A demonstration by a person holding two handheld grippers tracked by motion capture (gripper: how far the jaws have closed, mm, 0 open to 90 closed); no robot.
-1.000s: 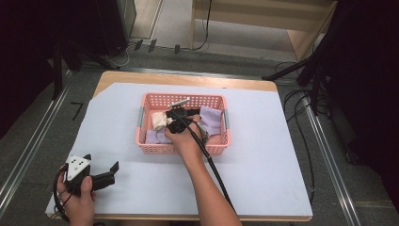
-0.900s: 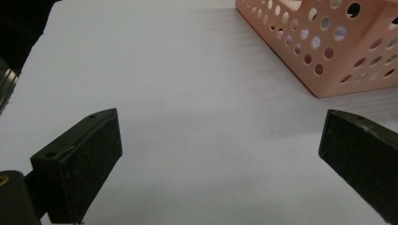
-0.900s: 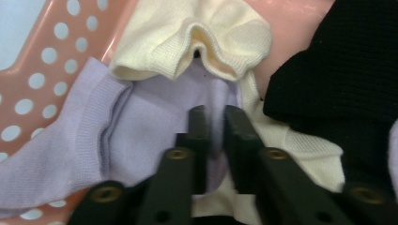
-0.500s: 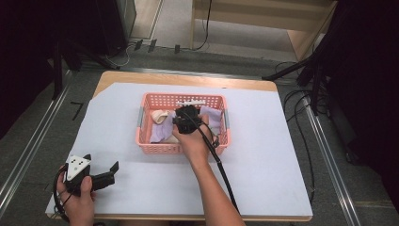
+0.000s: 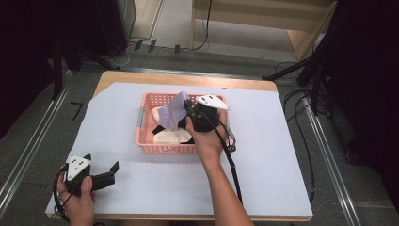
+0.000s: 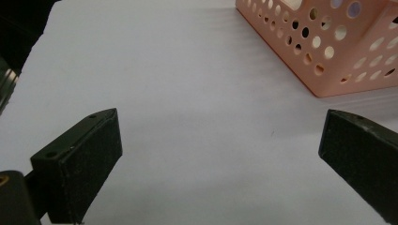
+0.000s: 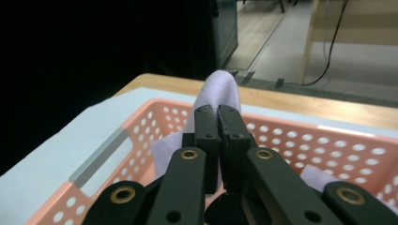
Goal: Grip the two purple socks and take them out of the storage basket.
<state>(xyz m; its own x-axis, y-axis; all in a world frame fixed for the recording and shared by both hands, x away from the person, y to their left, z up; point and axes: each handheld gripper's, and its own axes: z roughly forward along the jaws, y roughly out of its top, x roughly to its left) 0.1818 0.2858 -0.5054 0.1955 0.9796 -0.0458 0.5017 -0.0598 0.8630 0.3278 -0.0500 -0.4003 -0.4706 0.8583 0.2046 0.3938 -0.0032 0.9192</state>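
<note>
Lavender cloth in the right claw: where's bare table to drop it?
Bare sheet right of the pink basket is free, as is the strip between basket and left claw. The basket is crowded with cloths; the right claw grips the lavender cloth above it.

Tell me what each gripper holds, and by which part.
Right gripper: shut on the lavender cloth, pinched at a fold, above the pink basket. Left gripper: open, empty.

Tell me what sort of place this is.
Probably a lab or workshop data-recording station, not a home: a wooden table under a white sheet, metal floor rails, loose cables on grey flooring, and a pink basket of cloth as the work item.
</note>
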